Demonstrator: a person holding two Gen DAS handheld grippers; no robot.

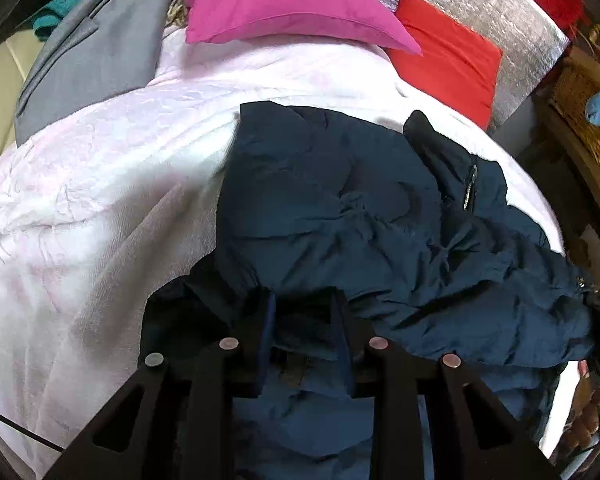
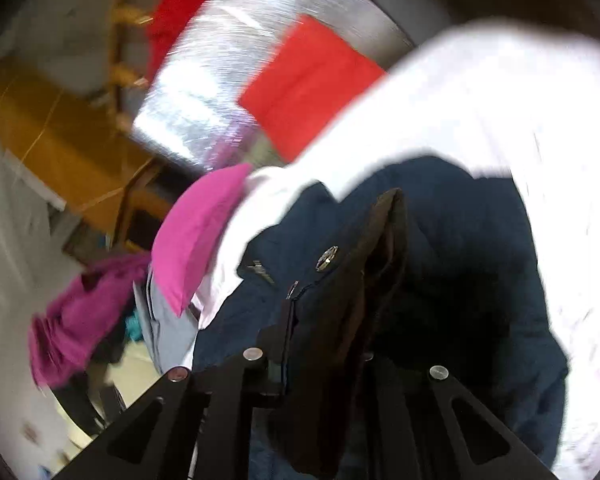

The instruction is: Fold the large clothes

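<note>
A dark navy padded jacket (image 1: 360, 216) lies crumpled on a pale pink bedspread (image 1: 100, 184). My left gripper (image 1: 302, 316) sits over the jacket's near edge, its fingers (image 1: 266, 320) apart with jacket fabric bunched between them. In the blurred right wrist view the same jacket (image 2: 460, 248) hangs in front of the camera. My right gripper (image 2: 320, 344) is shut on the jacket's edge with the brown lining (image 2: 364, 280) and a metal snap; its right finger is hidden by the fabric.
A magenta pillow (image 1: 284, 4) and a red pillow (image 1: 448, 56) rest against a silver headboard (image 1: 500, 12). A grey garment (image 1: 96, 52) lies at the bed's far left. A wicker basket (image 1: 588, 116) stands to the right. Magenta clothing (image 2: 80, 312) hangs off the bed's side.
</note>
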